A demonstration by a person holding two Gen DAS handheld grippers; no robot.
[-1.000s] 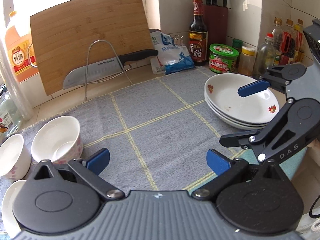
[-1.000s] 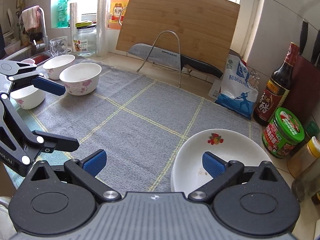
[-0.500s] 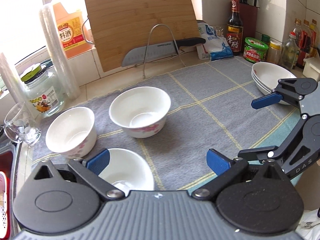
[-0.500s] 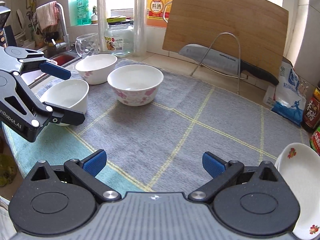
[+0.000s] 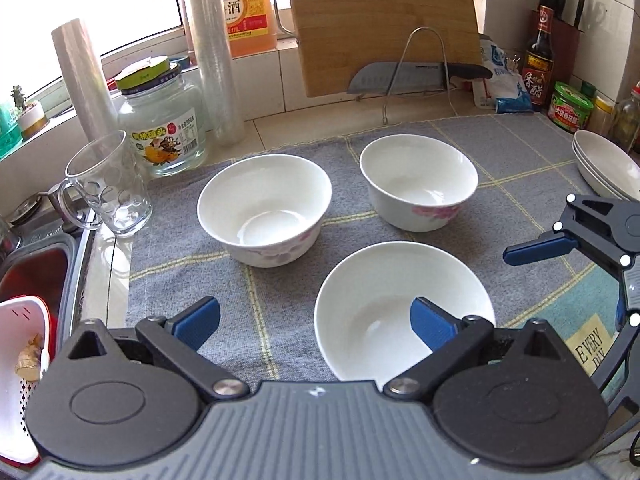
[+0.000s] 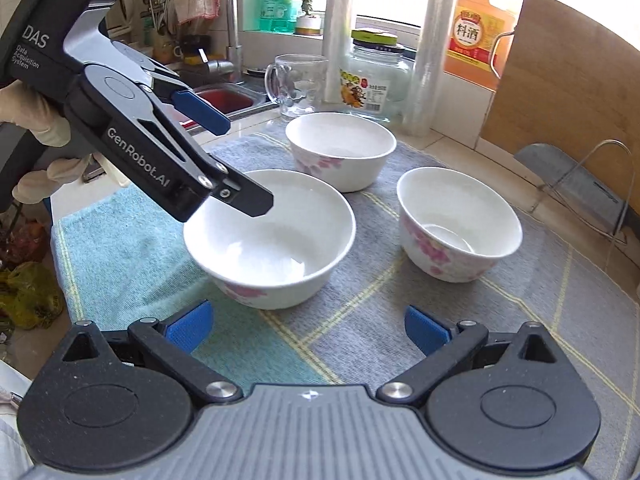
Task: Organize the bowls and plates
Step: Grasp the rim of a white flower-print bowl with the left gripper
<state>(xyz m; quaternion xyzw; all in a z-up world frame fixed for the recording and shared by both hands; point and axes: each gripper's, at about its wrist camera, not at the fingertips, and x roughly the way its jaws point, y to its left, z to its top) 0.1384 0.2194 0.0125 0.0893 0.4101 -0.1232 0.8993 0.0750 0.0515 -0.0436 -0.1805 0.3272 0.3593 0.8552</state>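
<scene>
Three white bowls stand on the grey checked mat [image 5: 400, 136] in the left wrist view: the nearest bowl [image 5: 384, 300] sits right under the left gripper [image 5: 316, 322], the left bowl [image 5: 264, 208] and the far bowl [image 5: 420, 188] stand behind it, all apart from one another. Beside the mat a glass mug [image 5: 106, 184] and a glass jar [image 5: 160, 120] stand at the counter's edge, with two rolls of cling film [image 5: 212, 48] behind them. A cutting board [image 5: 384, 20] leans on the tiled wall, a knife [image 5: 416, 74] resting in a wire stand before it. The stacked plates [image 5: 608, 164] lie at the far right, near the bottles and jars. The left gripper's jaws are spread wide, holding nothing, its right pad over the nearest bowl's hollow. The right gripper [image 5: 536, 248] shows at the right edge, above the mat.

From the right wrist view the same bowls appear: nearest bowl [image 6: 272, 240], far-left bowl [image 6: 340, 148], right bowl [image 6: 456, 224]. The left gripper [image 6: 236, 160] reaches in from the left, one finger over the nearest bowl's rim, held by a gloved hand [image 6: 36, 120]. A sink with a tap [image 6: 232, 40] lies behind. The right gripper [image 6: 306, 328] hangs wide open and empty, low over the mat.
</scene>
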